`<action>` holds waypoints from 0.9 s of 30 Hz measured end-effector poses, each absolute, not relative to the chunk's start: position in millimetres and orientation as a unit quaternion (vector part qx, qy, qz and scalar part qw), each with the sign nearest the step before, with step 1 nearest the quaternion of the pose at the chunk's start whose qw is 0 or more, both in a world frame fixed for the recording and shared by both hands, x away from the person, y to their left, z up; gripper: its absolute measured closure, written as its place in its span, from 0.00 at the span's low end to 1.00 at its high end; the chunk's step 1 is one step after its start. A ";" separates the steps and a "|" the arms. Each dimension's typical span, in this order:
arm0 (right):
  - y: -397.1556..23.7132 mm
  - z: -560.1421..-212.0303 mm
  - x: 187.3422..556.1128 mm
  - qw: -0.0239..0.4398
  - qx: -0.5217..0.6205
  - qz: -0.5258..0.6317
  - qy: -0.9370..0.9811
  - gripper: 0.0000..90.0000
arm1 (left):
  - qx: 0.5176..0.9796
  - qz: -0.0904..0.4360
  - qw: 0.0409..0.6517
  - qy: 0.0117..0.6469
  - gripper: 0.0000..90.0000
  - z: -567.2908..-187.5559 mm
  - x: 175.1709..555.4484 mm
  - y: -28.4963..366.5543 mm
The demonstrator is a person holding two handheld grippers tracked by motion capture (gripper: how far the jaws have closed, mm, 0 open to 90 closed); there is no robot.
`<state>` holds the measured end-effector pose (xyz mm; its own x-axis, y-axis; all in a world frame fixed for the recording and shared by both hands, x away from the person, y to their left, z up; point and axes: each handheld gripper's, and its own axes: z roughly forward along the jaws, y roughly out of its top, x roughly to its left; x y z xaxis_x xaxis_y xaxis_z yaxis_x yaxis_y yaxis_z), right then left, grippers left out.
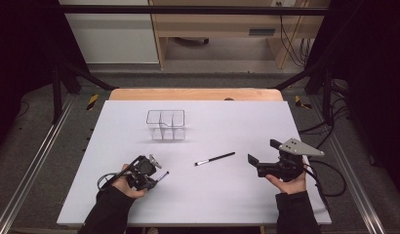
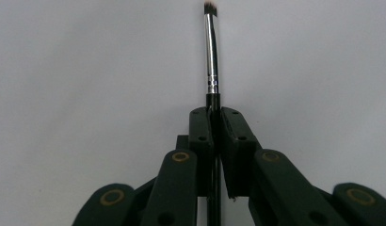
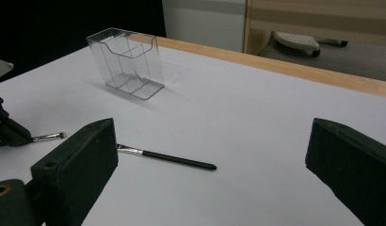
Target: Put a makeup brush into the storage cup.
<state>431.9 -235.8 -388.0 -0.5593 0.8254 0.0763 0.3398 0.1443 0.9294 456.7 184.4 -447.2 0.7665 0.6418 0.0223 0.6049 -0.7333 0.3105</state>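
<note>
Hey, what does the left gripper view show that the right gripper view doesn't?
Left gripper view alone: the left gripper shut on a brush's black handle, close up. Right gripper view alone: the clear divided organizer, a second brush lying loose, and the open right gripper. Both: the held brush and the white table.

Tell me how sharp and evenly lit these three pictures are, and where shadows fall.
High view: bright white table, dark surroundings, soft shadow under the clear organizer. Left gripper view: the held brush is sharp at its ferrule, its bristle tip slightly soft, the backdrop even. Right gripper view: near fingers blurred, the loose brush crisp with a thin shadow.
</note>
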 end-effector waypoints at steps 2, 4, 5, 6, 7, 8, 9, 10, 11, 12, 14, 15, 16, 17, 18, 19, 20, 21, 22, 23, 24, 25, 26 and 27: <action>-236.0 -387.9 431.7 0.236 0.405 0.514 0.718 0.04 | 0.928 0.063 0.146 0.336 0.92 -447.3 456.8 184.8; -236.4 -387.5 431.4 0.236 0.406 0.515 0.717 0.04 | 0.928 0.065 0.146 0.336 0.92 -447.3 456.3 184.9; -236.4 -387.5 431.4 0.236 0.406 0.515 0.717 0.04 | 0.928 0.065 0.146 0.336 0.92 -447.3 456.3 184.9; -236.5 -387.7 431.4 0.236 0.405 0.515 0.718 0.04 | 0.928 0.065 0.146 0.335 0.92 -447.3 456.1 184.9; -236.5 -387.8 431.5 0.237 0.405 0.514 0.718 0.04 | 0.929 0.066 0.149 0.334 0.92 -447.3 455.9 185.4; -236.5 -387.8 431.5 0.237 0.405 0.514 0.718 0.04 | 0.929 0.066 0.149 0.334 0.92 -447.3 455.9 185.4; -236.3 -387.9 431.6 0.237 0.405 0.515 0.718 0.04 | 0.929 0.066 0.150 0.333 0.92 -447.2 455.6 185.7; -236.3 -387.9 431.6 0.237 0.405 0.515 0.718 0.04 | 0.929 0.066 0.150 0.333 0.92 -447.2 455.6 185.7; -236.2 -387.9 431.5 0.237 0.405 0.514 0.718 0.04 | 0.929 0.067 0.152 0.332 0.92 -447.0 455.4 185.8; -236.2 -388.0 431.6 0.237 0.405 0.514 0.718 0.04 | 0.928 0.067 0.156 0.331 0.92 -446.5 455.0 185.8; -236.3 -387.9 431.4 0.236 0.405 0.514 0.718 0.04 | 0.926 0.073 0.171 0.328 0.92 -441.9 452.8 185.6; -236.3 -387.9 431.4 0.237 0.405 0.515 0.718 0.04 | 0.926 0.073 0.171 0.328 0.92 -441.9 452.8 185.6; -236.3 -387.9 431.4 0.237 0.405 0.515 0.718 0.04 | 0.926 0.078 0.175 0.327 0.92 -439.6 451.8 185.6; -236.4 -387.9 431.4 0.237 0.405 0.515 0.718 0.04 | 0.924 0.081 0.181 0.327 0.92 -437.3 450.7 185.6; -236.3 -388.0 431.4 0.237 0.405 0.515 0.718 0.04 | 0.922 0.088 0.192 0.325 0.92 -432.1 448.8 186.1; -236.2 -388.0 431.3 0.236 0.405 0.515 0.718 0.03 | 0.921 0.090 0.198 0.324 0.92 -429.7 447.9 186.4; -236.1 -388.1 431.4 0.236 0.405 0.514 0.718 0.03 | 0.919 0.093 0.204 0.325 0.92 -427.5 446.9 186.6; -236.1 -388.1 431.4 0.236 0.405 0.514 0.718 0.03 | 0.919 0.093 0.204 0.325 0.92 -427.5 446.9 186.6; -235.8 -388.3 431.5 0.237 0.405 0.514 0.718 0.03 | 0.916 0.097 0.216 0.324 0.92 -423.4 445.3 187.5; -235.8 -388.3 431.5 0.237 0.405 0.514 0.718 0.03 | 0.916 0.097 0.216 0.324 0.92 -423.4 445.3 187.5; -235.7 -388.4 431.5 0.236 0.405 0.514 0.718 0.03 | 0.912 0.098 0.229 0.325 0.92 -419.8 444.0 188.8; -235.7 -388.5 431.5 0.236 0.405 0.514 0.718 0.03 | 0.911 0.102 0.235 0.324 0.92 -418.3 443.4 189.5; -235.7 -388.5 431.5 0.236 0.405 0.514 0.718 0.03 | 0.911 0.102 0.235 0.324 0.92 -418.3 443.4 189.5; -235.6 -388.5 431.5 0.237 0.405 0.514 0.718 0.03 | 0.910 0.102 0.239 0.324 0.92 -417.0 443.0 190.1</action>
